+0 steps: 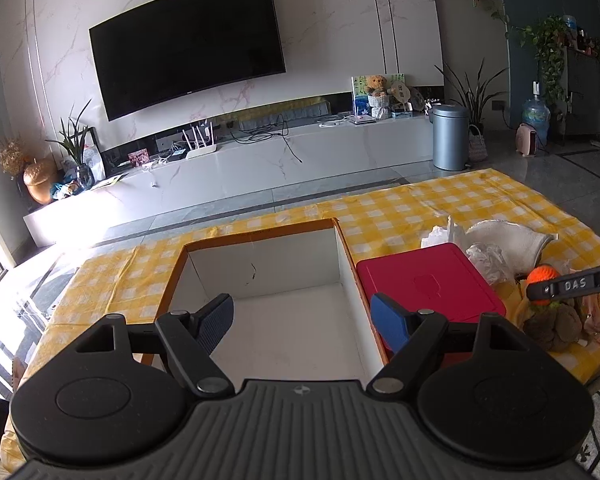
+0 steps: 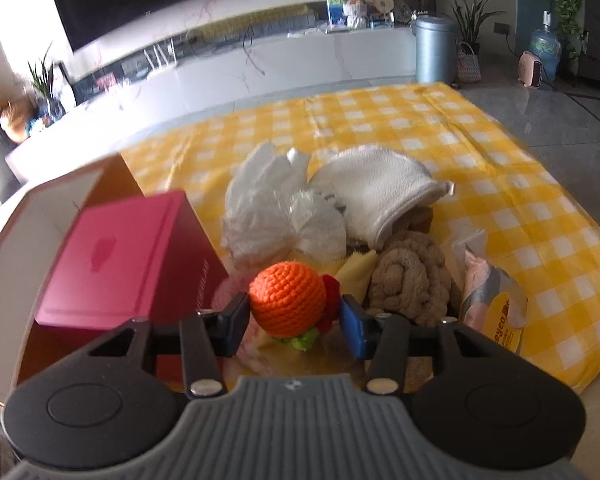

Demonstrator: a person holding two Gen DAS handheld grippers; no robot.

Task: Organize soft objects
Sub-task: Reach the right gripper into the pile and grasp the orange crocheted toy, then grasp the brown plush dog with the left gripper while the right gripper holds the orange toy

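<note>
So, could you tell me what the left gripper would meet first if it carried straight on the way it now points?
Most likely the white floor of the open cardboard box: the left gripper, open and empty, points down into it. Depth is hard to judge, so it might reach the far wall instead.

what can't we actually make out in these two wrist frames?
- Right hand-held gripper: whether both pads press the orange crochet toy; the toy hides the contact.
- Pink soft item, right wrist view: mostly hidden behind the toy and the finger.
- Printed pouch: label cut short by the gripper body, text blurred.
- Brown towel roll, left wrist view: partly hidden by the right gripper's finger.
</note>
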